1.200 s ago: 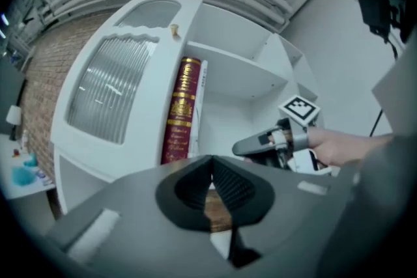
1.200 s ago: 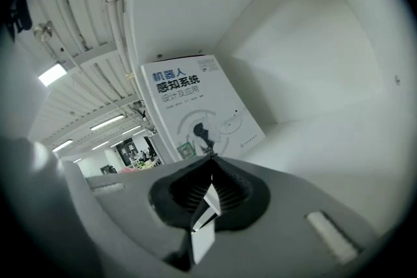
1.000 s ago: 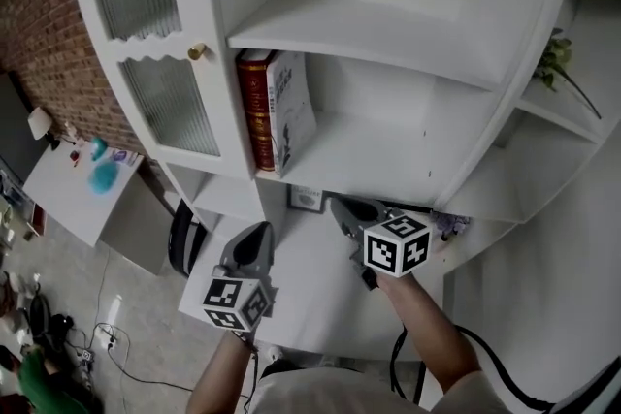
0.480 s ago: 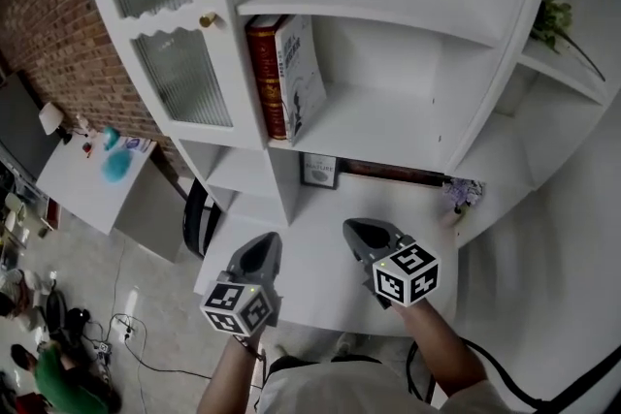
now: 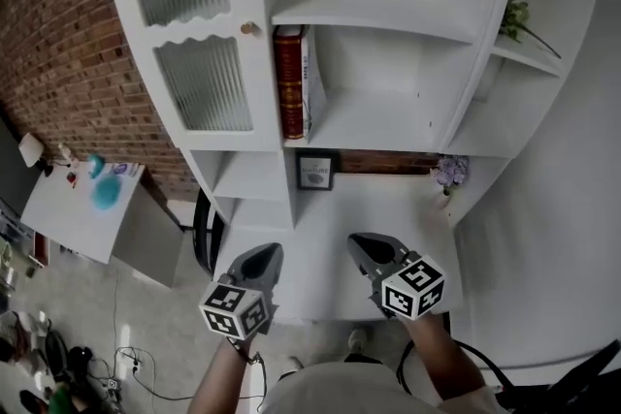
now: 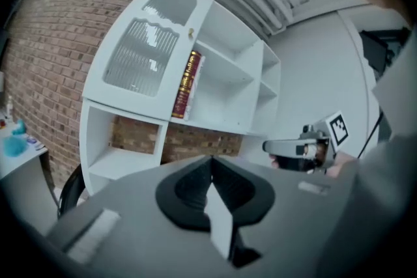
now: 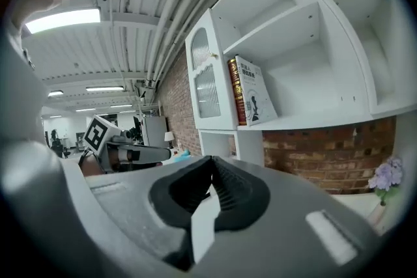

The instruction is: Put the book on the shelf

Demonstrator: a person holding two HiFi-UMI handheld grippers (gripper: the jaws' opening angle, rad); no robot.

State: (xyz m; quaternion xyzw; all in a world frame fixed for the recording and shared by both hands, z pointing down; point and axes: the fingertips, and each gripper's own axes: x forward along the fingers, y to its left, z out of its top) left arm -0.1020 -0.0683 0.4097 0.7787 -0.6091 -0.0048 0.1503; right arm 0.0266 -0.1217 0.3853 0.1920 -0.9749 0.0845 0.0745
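A white book (image 5: 313, 82) stands on the middle shelf (image 5: 388, 126) of a white cabinet and leans on a red book (image 5: 288, 84) at the shelf's left end. Both show in the right gripper view as the white book (image 7: 258, 98) and the red book (image 7: 236, 93), and far off in the left gripper view as the books (image 6: 186, 84). My left gripper (image 5: 260, 253) and right gripper (image 5: 370, 245) hover side by side well below and in front of that shelf. Both are shut with nothing in them, the left gripper (image 6: 210, 163) and the right gripper (image 7: 212, 165) alike.
A ribbed-glass cabinet door (image 5: 199, 63) with a brass knob is left of the books. Below the shelf stand a small framed picture (image 5: 316, 172) and purple flowers (image 5: 449, 172) against a brick wall. A green plant (image 5: 519, 17) sits on the right side shelf. A small table (image 5: 82, 199) stands at the far left.
Both grippers have drawn back from the cabinet, and the shelf now looks farther away. The books have stayed in place on the shelf. Both grippers stay shut.
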